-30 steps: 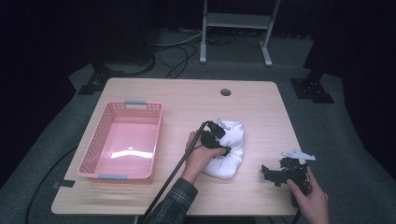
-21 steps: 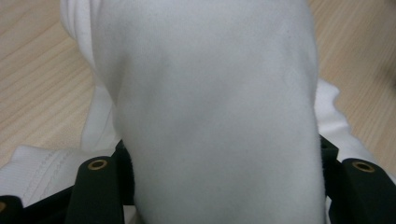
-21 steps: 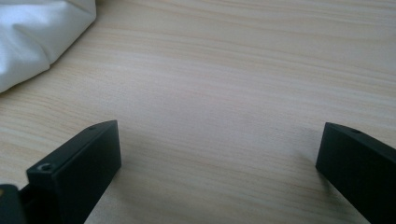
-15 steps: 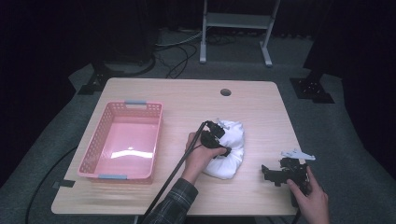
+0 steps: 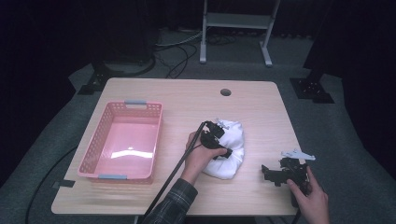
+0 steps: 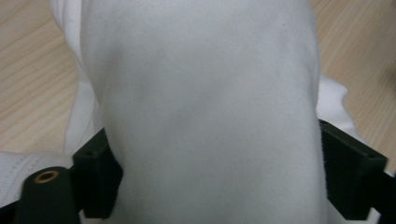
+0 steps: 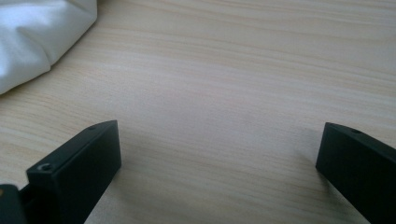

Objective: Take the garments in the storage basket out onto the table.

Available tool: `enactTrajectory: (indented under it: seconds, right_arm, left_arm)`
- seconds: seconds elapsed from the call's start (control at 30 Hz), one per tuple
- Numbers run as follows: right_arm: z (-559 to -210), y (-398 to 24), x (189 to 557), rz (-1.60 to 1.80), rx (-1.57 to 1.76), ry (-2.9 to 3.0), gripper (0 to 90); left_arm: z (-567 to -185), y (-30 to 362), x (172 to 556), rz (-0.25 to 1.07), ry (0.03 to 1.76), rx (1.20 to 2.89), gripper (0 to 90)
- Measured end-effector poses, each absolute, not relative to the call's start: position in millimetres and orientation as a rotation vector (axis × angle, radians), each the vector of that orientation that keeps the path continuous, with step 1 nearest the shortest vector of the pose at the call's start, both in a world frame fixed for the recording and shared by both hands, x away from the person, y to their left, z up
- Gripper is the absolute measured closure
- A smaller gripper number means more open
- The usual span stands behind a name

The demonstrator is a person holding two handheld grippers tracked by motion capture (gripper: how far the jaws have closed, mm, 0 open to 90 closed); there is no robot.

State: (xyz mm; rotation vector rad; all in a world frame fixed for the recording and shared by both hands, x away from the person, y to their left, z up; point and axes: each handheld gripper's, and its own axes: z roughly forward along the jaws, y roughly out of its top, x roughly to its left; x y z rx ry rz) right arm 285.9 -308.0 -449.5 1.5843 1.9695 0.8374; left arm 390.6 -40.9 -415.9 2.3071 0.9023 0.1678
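Observation:
A crumpled white cloth lies bundled on the wooden table, right of centre. My left gripper rests on the bundle's left side, with a hand behind it. In the left gripper view the cloth bulges between the two black jaws; my left gripper has just been opening and its jaws stand wide on either side of the fabric. My right gripper sits near the front right edge, open, pointing left toward the cloth. Bare wood lies between the jaws of my right gripper, and a corner of the cloth is at the upper left.
A pink plastic basket with nothing in it stands on the table's left half. A round cable hole is near the far edge. The left gripper's cable trails off the front edge. Dark floor and metal stand legs lie beyond the table.

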Motion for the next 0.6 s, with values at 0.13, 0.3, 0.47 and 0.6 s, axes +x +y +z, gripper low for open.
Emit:
enactTrajectory:
  seconds: [0.13, 0.3, 0.47, 0.6]
  right_arm:
    - [-449.5, -308.0, 285.9, 0.838, 1.584, 1.969, 0.0]
    - [-449.5, -308.0, 285.9, 0.837, 1.584, 1.969, 0.0]
    - [-449.5, -308.0, 285.9, 0.837, 1.583, 1.970, 0.0]
    - [-449.6, -308.1, 286.0, 0.837, 1.581, 1.970, 0.0]
  left_arm:
    - [-413.9, -39.9, 390.0, 0.164, 0.909, 2.310, 12.2]
    - [-409.9, -37.7, 387.2, 0.173, 0.906, 2.308, 10.8]
    - [-405.8, -33.5, 387.9, 0.157, 0.929, 2.268, 10.8]
    - [-399.8, -29.9, 387.8, 0.163, 0.927, 2.213, 10.8]
